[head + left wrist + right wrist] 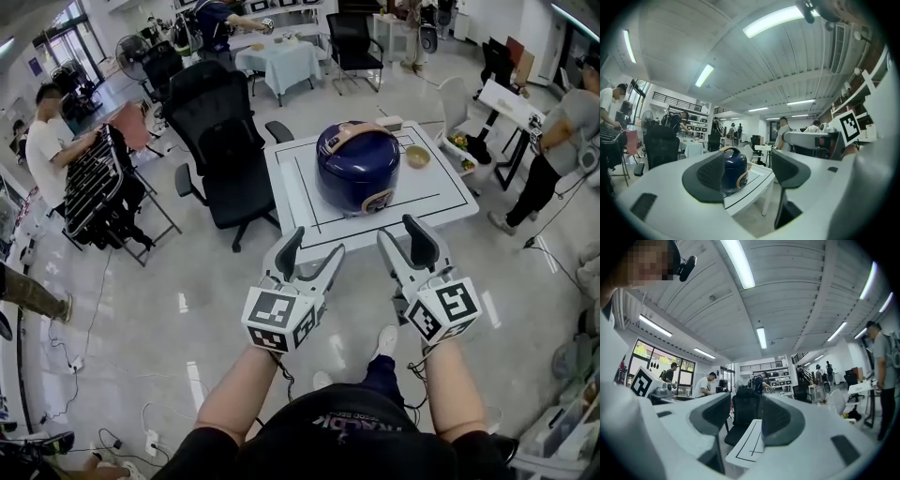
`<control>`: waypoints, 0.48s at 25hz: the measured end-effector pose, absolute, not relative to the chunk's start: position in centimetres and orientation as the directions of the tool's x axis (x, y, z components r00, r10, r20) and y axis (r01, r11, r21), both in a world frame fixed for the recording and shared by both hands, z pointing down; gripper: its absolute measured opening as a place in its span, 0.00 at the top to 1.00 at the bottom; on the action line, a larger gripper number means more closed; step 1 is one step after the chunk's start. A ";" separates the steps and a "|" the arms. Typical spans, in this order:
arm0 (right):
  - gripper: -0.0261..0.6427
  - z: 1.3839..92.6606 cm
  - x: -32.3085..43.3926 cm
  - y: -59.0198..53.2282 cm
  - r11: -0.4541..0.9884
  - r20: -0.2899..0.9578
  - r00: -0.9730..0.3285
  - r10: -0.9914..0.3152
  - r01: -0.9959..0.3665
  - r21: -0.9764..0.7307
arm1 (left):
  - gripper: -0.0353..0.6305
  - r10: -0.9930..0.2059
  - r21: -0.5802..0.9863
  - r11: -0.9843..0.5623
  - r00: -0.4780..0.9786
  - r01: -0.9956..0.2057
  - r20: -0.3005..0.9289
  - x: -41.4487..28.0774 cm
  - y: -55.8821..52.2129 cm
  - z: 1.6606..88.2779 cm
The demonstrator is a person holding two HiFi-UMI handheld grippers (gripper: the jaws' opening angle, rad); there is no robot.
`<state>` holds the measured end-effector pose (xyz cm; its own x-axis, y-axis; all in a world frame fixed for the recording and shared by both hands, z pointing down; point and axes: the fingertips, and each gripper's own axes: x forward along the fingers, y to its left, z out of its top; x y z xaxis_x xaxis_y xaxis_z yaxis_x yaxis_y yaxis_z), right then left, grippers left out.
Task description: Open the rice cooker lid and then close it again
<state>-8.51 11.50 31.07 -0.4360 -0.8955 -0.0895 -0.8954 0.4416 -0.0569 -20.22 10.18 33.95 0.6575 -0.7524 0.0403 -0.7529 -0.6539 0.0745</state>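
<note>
The left gripper (314, 248) is being held with its jaws spread wide, and nothing is being gripped between the pads. In the left gripper view, the dark blue, rounded rice cooker (736, 168) is being seen through the gap, partly behind the left-hand jaw and well beyond it. The right gripper (403, 239) is also being held with its jaws well apart and nothing between them. In the right gripper view, only a corner of the white square table with black line markings (747, 444) and a black mesh office chair (745, 411) are being framed by the gap.

In the head view, both grippers are being held side by side at lower centre, just below the table's near edge and clear of it. The cooker is being supported at the table's middle, upper centre of the frame, untouched. Its lid is being kept down, with the tan handle lying across the top. A small bowl (417, 156) is being kept just right of the cooker.
</note>
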 end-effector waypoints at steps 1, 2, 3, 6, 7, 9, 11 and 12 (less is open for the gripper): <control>0.66 30.9 -8.1 11.1 0.437 -0.094 -0.431 -0.897 -0.897 -0.058 | 0.49 -0.752 0.070 -0.655 0.658 -0.752 0.039 -20.1 9.9 33.9; 0.66 30.8 -7.8 10.7 0.437 -0.098 -0.430 -0.897 -0.897 -0.061 | 0.49 -0.753 0.068 -0.654 0.657 -0.753 0.038 -19.9 9.6 33.9; 0.66 30.7 -7.6 10.3 0.440 -0.100 -0.432 -0.896 -0.896 -0.064 | 0.49 -0.755 0.067 -0.651 0.654 -0.756 0.036 -19.8 9.3 33.8; 0.66 30.5 -7.0 8.9 0.457 -0.092 -0.451 -0.888 -0.888 -0.057 | 0.49 -0.769 0.071 -0.635 0.638 -0.769 0.029 -19.5 8.2 33.5; 0.66 30.4 -6.8 8.4 0.463 -0.089 -0.457 -0.885 -0.885 -0.055 | 0.49 -0.775 0.072 -0.629 0.632 -0.774 0.025 -19.3 7.6 33.3; 0.66 30.4 -6.2 7.0 0.472 -0.088 -0.466 -0.880 -0.880 -0.055 | 0.49 -0.782 0.071 -0.620 0.622 -0.782 0.021 -18.8 6.5 33.1; 0.66 30.5 -5.6 5.6 0.481 -0.085 -0.475 -0.876 -0.875 -0.056 | 0.49 -0.789 0.071 -0.611 0.614 -0.788 0.023 -18.3 5.2 33.1; 0.66 30.5 -5.4 4.9 0.486 -0.085 -0.481 -0.873 -0.872 -0.057 | 0.49 -0.793 0.070 -0.606 0.609 -0.792 0.024 -18.1 4.6 33.1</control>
<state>-5.37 4.85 30.51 -0.4809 -0.8727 -0.0846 -0.8721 0.4861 -0.0566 -18.12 4.60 33.12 0.6085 -0.7932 0.0243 -0.7925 -0.6058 0.0704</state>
